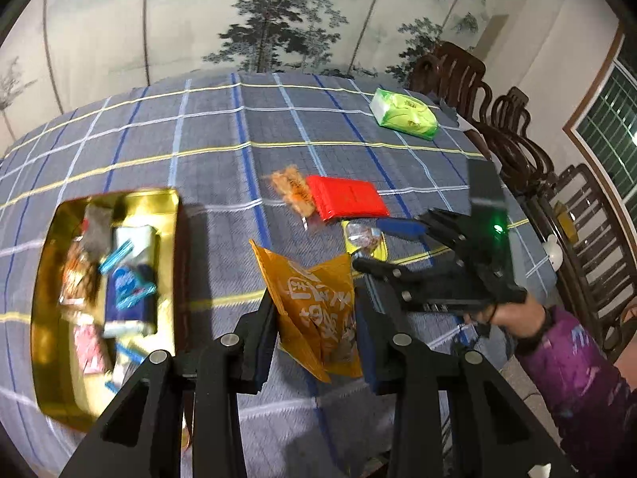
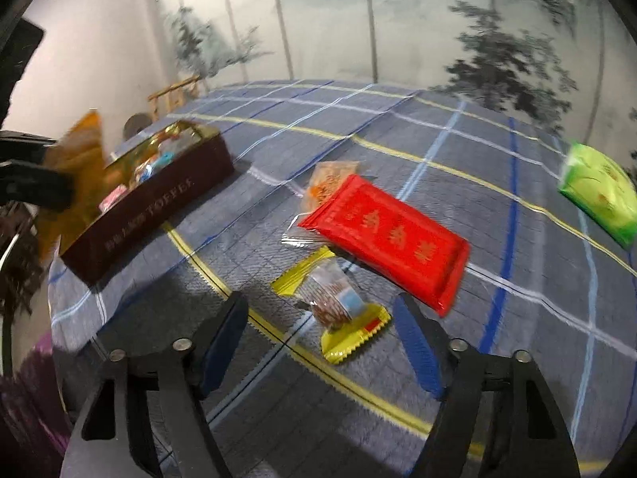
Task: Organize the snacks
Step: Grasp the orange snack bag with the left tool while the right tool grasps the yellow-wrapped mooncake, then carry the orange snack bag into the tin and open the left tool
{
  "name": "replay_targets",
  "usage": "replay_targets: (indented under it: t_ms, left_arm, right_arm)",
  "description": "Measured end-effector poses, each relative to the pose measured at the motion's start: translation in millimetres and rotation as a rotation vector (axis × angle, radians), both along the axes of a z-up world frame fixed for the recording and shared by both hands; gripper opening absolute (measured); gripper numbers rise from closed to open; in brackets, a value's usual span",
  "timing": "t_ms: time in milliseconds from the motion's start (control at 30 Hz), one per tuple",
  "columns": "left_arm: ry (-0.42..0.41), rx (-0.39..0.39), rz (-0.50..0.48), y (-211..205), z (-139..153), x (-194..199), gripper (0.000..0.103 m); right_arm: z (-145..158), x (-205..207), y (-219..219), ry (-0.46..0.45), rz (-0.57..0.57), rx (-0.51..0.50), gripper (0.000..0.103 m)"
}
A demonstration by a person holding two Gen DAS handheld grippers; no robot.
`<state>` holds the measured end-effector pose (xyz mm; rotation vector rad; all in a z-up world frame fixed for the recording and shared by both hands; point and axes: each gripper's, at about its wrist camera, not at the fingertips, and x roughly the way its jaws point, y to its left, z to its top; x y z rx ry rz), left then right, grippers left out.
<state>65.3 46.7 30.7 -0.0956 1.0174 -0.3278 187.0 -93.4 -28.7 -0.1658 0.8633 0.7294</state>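
I'm gripping the orange packet (image 1: pixel 314 306) by one end in the left hand-held gripper (image 1: pixel 316 310); it could slip short of the tin (image 1: pixel 167 215). The right hand-held gripper (image 2: pixel 322 338) is hanging open around the yellow snack (image 2: pixel 338 310).

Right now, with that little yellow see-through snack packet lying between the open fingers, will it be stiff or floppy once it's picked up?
Probably floppy: the yellow packet is thin crinkled film with crimped ends, lying wrinkled on the tablecloth. It looks light, holding only a few small pieces. The glossy film may slip, and the contents could crush if the right gripper squeezes hard.
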Motion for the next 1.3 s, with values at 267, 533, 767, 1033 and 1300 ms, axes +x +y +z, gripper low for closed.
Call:
replay_targets:
  t_ms: [267, 533, 767, 1033, 1300]
  left_arm:
    - [0.016, -0.023, 0.039, 21.1, 4.1, -19.6, 0.032]
    - [0.032, -0.074, 0.103, 45.1, 1.7, -33.0, 0.032]
    - [0.032, -0.089, 0.144, 69.1, 1.1, -48.4, 0.032]
    - [0.006, -0.059, 0.216, 104.6, 1.4, -64.9, 0.032]
    - [0.017, -0.036, 0.283, 139.8, -11.5, -69.0, 0.032]
  right_arm:
    - [-9.2, 22.3, 14.7, 0.025, 0.035, -0.053, 0.052]
    - [-4.0, 4.4, 13.6, 0.043, -0.037, -0.074, 0.034]
    - [10.8, -45.3, 15.8, 0.022, -0.086, 0.008, 0.034]
    - [5.0, -54.6, 5.4, 0.017, -0.196, 0.049, 0.034]
    - [-2.7, -52.7, 7.6, 0.032, -0.234, 0.046, 0.034]
